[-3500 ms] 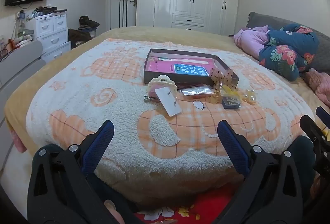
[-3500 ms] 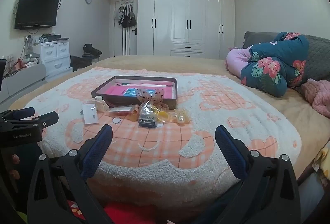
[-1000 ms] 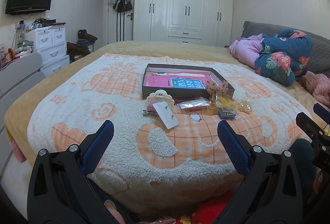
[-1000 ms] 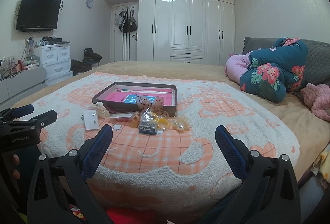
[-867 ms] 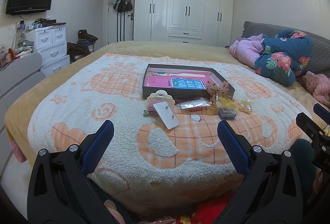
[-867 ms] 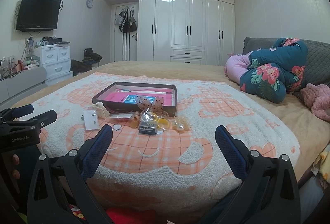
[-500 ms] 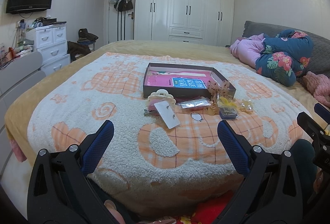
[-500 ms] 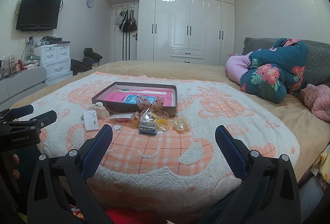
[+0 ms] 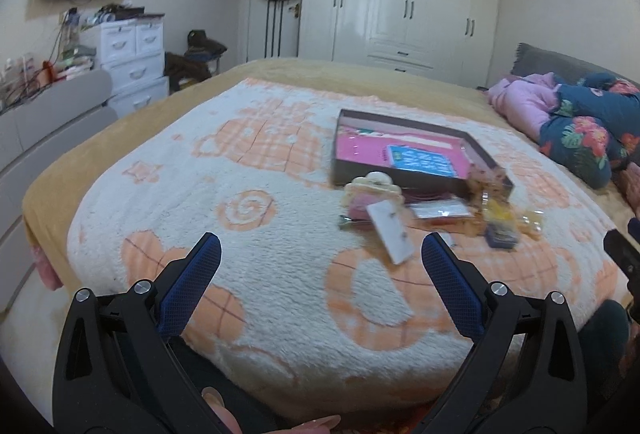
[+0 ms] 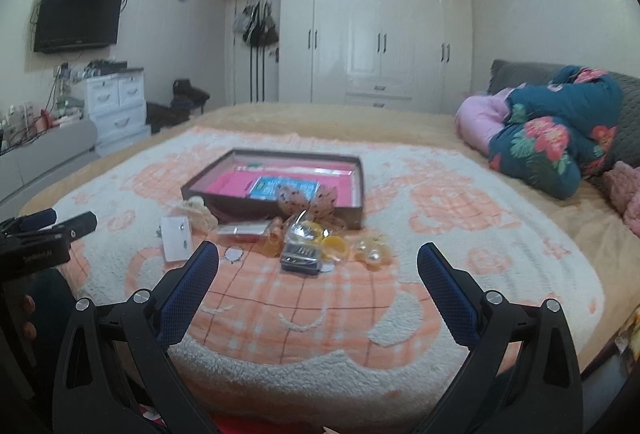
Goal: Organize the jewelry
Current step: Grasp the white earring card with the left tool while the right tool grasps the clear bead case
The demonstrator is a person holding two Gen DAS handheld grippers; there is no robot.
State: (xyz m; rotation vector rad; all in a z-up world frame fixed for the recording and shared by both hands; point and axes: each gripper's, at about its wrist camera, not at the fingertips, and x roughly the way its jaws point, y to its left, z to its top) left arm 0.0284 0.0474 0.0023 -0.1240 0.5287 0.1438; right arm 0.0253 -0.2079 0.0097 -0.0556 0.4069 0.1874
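A shallow brown tray with a pink lining lies on the bed blanket. In front of it lie a cream hair claw, a white earring card, small clear bags, yellow pieces and pearl earrings. My left gripper is open and empty over the blanket's near edge, left of the pile. My right gripper is open and empty, short of the pile.
The blanket is white and orange on a tan bed. Folded floral and pink bedding lies at the right. White drawers and a grey bench stand left of the bed. Wardrobes line the far wall.
Both grippers have moved forward toward the bed. The left view has swung left, so the tray and pile now sit to its right. Both stay open.
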